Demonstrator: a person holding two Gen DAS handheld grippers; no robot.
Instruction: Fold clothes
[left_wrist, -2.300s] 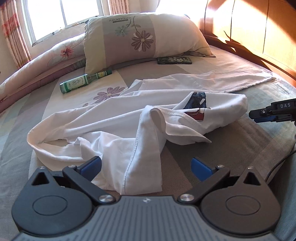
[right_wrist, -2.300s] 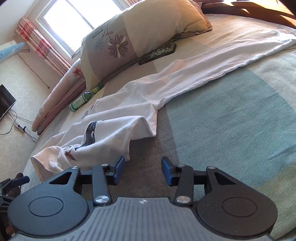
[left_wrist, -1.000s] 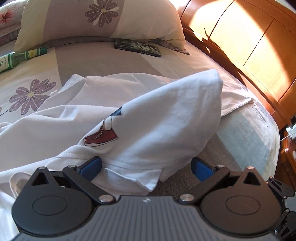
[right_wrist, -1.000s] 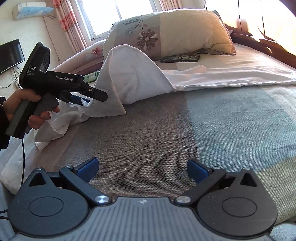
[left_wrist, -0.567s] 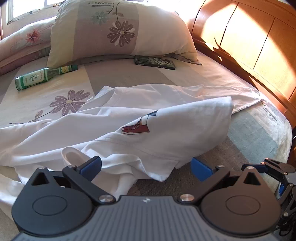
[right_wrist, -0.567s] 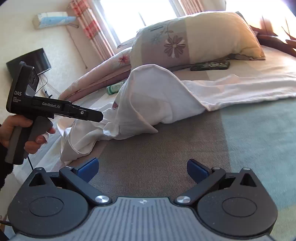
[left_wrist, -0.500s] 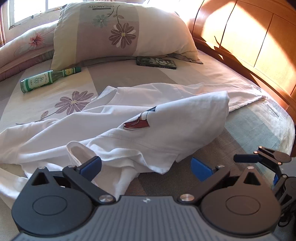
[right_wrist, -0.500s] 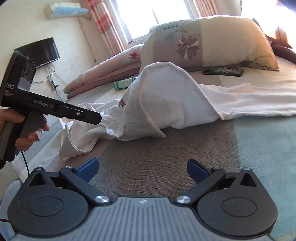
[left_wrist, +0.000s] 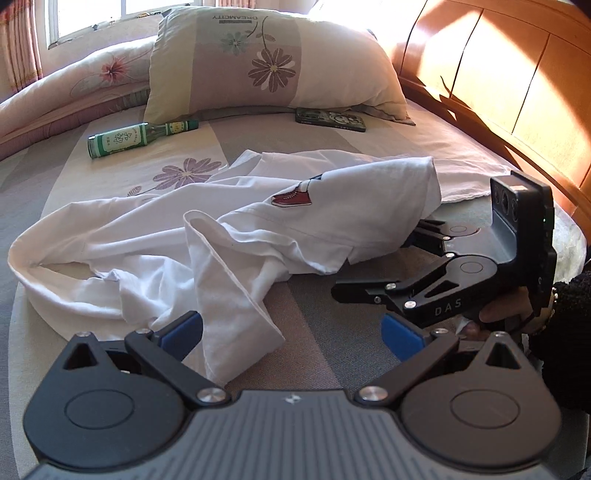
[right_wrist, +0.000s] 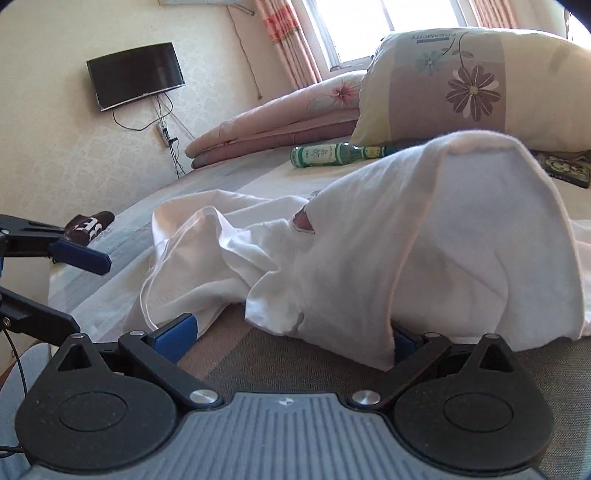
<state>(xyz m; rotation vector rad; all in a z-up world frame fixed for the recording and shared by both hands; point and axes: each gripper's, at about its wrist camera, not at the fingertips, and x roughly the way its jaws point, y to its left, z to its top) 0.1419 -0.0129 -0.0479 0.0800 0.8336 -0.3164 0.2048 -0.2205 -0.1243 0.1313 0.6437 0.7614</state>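
Sunlit bedding lies under everything you are working on: a bed (left_wrist: 325, 302) with a striped grey cover and a wooden headboard (left_wrist: 517, 74) along one side. Your left gripper (left_wrist: 291, 332) stands wide open with nothing between its blue pads, and a loose hem of the white shirt (left_wrist: 229, 236) lies just beside its left finger. Your right gripper (right_wrist: 284, 336) is also spread wide; a flap of the shirt (right_wrist: 406, 240) hangs over its right finger, but nothing is pinched. From the left wrist view, that right gripper (left_wrist: 417, 236) has its fingers tucked under the raised edge of the cloth.

By the look of it, folding has hardly started. The shirt sits crumpled in the middle of the bed, bunched into ridges, one part humped up, a small red shoe print (left_wrist: 291, 199) showing on top. It needs spreading flat before any fold will hold.

Farther out lie a green bottle (left_wrist: 140, 138), a flowered pillow (left_wrist: 269, 62) and a dark flat case (left_wrist: 330, 119).
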